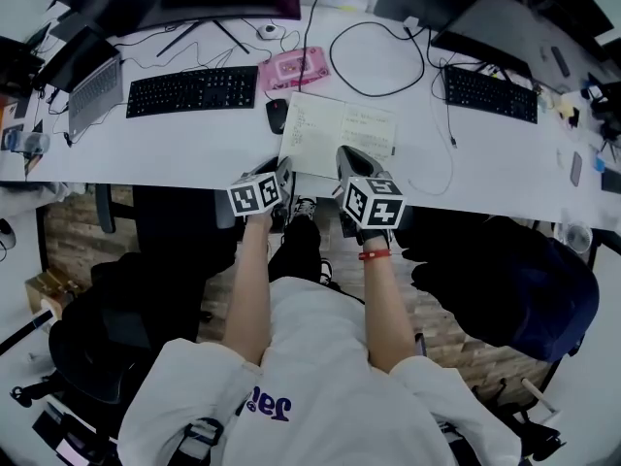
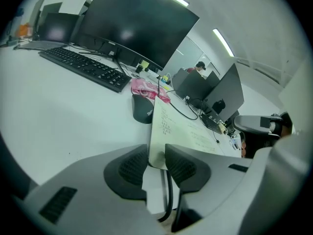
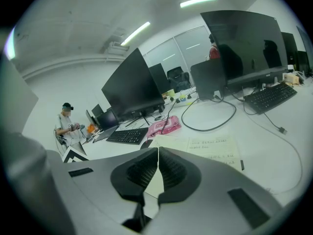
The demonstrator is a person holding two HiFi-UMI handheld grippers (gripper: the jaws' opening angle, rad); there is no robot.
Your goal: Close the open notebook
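On the white desk (image 1: 184, 144), the notebook (image 1: 340, 126) is seen lying open and flat, its pages facing up, between a black mouse (image 1: 277, 115) at its far left corner and a looped cable (image 1: 388, 58) beyond it. Its near edge is met by both grippers. The left gripper (image 1: 284, 173) is held at the notebook's near left corner – in the left gripper view, that corner (image 2: 157, 153) is framed in the gap between the two pads, which stand partly apart; no firm pinch on the paper can be made out. The right gripper (image 1: 351, 155) is placed just beside it, over the near edge of the pages, and its jaws are clenched together on nothing – only a thin slit is left between them, with the written page (image 3: 210, 148) lying just beyond the tips.
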